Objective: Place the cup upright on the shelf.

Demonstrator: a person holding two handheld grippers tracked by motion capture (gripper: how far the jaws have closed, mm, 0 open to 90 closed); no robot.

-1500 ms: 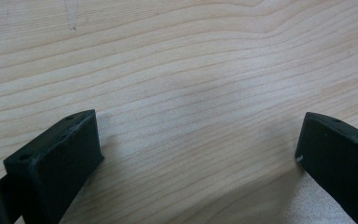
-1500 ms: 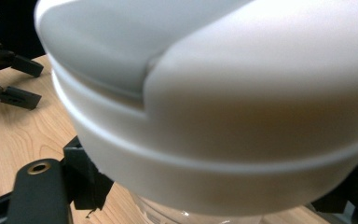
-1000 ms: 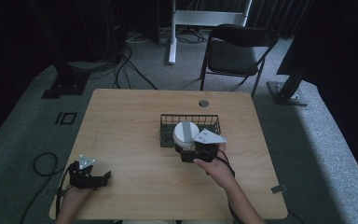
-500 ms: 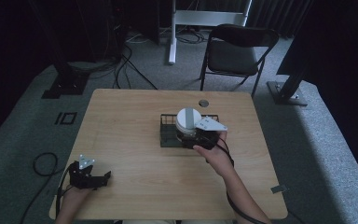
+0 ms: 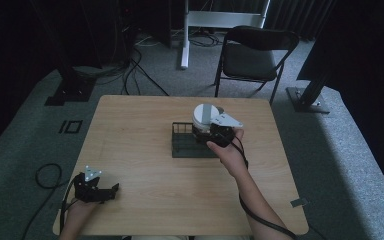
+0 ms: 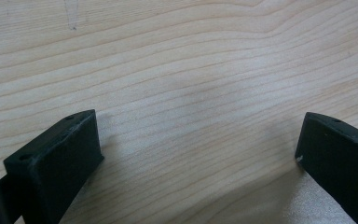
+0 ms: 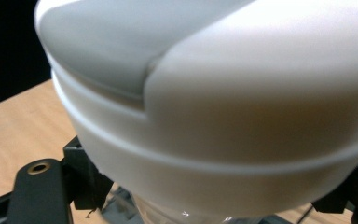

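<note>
I'm clamping the right gripper point(image 5: 215, 134) around a white round-lidded container point(image 5: 204, 116), holding it above the black wire basket point(image 5: 182, 146). I'm resting the left gripper point(image 5: 96, 190), spread and empty, on the light wooden table point(image 5: 140, 120), out of the way.

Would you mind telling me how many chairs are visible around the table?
1. A single black folding chair stands on the carpet beyond the table's far edge, toward its right end. Others could sit unseen in the dark surroundings.

A white lidded container point(image 7: 214, 107) sits clamped between the black jaws above the wooden table point(image 7: 18, 126).
</note>
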